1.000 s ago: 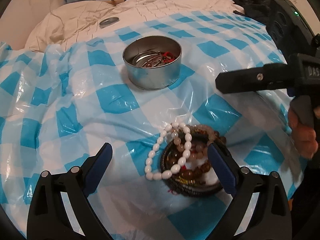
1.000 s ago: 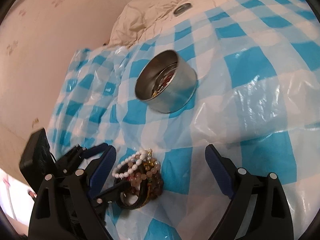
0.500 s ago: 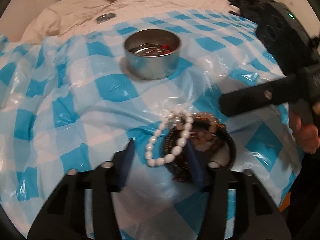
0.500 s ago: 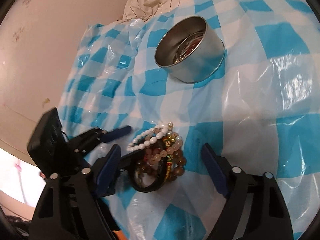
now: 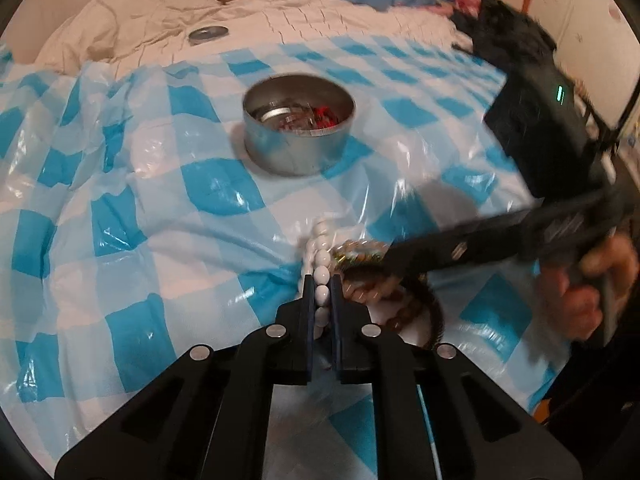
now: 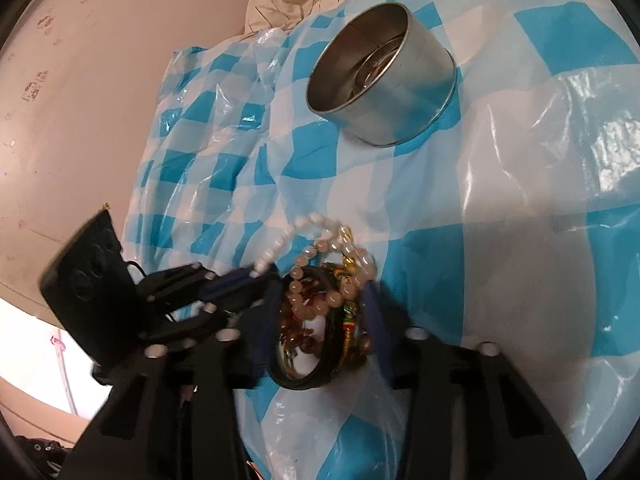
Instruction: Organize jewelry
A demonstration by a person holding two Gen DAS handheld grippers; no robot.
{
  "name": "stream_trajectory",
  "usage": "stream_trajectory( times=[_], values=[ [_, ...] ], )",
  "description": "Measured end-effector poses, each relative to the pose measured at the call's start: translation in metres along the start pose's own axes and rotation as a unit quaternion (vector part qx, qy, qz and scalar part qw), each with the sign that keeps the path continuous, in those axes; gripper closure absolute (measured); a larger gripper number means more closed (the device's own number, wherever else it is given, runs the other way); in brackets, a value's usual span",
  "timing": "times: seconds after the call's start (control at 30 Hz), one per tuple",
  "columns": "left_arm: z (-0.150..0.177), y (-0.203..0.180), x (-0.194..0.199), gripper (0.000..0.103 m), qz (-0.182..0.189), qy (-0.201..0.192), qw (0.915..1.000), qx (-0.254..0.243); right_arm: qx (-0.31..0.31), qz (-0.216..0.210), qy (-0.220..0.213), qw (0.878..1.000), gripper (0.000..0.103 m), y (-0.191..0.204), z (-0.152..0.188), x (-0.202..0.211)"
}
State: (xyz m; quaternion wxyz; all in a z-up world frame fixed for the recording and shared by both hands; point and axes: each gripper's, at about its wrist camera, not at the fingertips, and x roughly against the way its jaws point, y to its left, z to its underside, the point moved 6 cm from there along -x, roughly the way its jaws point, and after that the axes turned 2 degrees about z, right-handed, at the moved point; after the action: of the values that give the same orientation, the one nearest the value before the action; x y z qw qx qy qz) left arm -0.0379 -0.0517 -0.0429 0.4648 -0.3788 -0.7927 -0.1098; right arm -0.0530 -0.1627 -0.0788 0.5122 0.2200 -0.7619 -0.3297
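My left gripper is shut on the white bead bracelet, which lies on a pile of brown and pink bead bracelets on the blue checked plastic sheet. My right gripper is closing around that same pile; its jaws stand on either side of the pile, touching it. The left gripper shows in the right wrist view, gripping the white beads. A round metal tin holding jewelry stands beyond; it also shows in the right wrist view.
A cream quilt with a small metal lid lies behind the sheet. Dark clothing is at the back right. A wall runs along the sheet's left side in the right wrist view.
My left gripper went from wide open to shut on the white bead bracelet. My right gripper came down over the bracelet pile and narrowed its jaws around it.
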Motion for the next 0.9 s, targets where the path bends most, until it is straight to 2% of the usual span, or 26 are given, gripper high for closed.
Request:
stream_trajectory(
  times=[0.03,0.17,0.33,0.47,0.5,0.57,0.6,0.7,0.77,0.8,0.83,0.87,0.9],
  values=[
    [-0.003,0.002,0.004,0.097,0.008,-0.008,0.9999,0.010,0.000,-0.001,0.000,1.000,0.082,0.000,0.000,0.000],
    [-0.014,0.011,0.014,0.097,0.024,-0.031,0.9985,0.039,-0.001,-0.025,-0.022,0.999,0.097,0.003,-0.005,0.007],
    [-0.026,0.017,0.024,0.097,0.039,-0.056,0.9957,0.064,0.002,-0.042,-0.047,0.998,0.099,0.006,-0.010,0.017],
    [-0.030,0.021,0.026,0.097,0.037,-0.064,0.9944,0.076,-0.013,-0.038,-0.022,0.999,0.099,-0.001,-0.009,0.012],
    [-0.029,0.022,0.026,0.096,0.035,-0.064,0.9944,0.077,-0.019,-0.030,-0.015,0.999,0.098,-0.004,-0.008,0.010],
    [-0.029,0.024,0.026,0.097,0.031,-0.063,0.9942,0.081,-0.038,-0.026,-0.005,0.999,0.069,-0.010,-0.006,0.005],
    [-0.028,0.025,0.025,0.096,0.030,-0.062,0.9943,0.082,-0.039,-0.028,-0.005,0.999,0.060,-0.010,-0.007,0.004],
    [-0.027,0.027,0.025,0.096,0.029,-0.063,0.9938,0.087,-0.034,-0.031,-0.006,0.999,0.060,-0.005,-0.010,-0.003],
    [-0.028,0.028,0.025,0.096,0.029,-0.064,0.9935,0.090,-0.036,-0.026,-0.014,0.999,0.062,-0.005,-0.015,-0.009],
    [-0.029,0.028,0.025,0.096,0.030,-0.065,0.9932,0.091,-0.036,-0.027,-0.014,0.999,0.069,-0.005,-0.016,-0.013],
    [-0.029,0.028,0.025,0.096,0.031,-0.066,0.9931,0.092,-0.040,-0.030,-0.011,0.999,0.083,-0.007,-0.017,-0.018],
    [-0.030,0.027,0.025,0.096,0.031,-0.067,0.9929,0.093,-0.043,-0.033,-0.011,0.998,0.091,-0.009,-0.017,-0.019],
    [-0.031,0.027,0.024,0.096,0.031,-0.068,0.9928,0.094,-0.044,-0.038,-0.016,0.998,0.093,-0.010,-0.017,-0.018]
  ],
)
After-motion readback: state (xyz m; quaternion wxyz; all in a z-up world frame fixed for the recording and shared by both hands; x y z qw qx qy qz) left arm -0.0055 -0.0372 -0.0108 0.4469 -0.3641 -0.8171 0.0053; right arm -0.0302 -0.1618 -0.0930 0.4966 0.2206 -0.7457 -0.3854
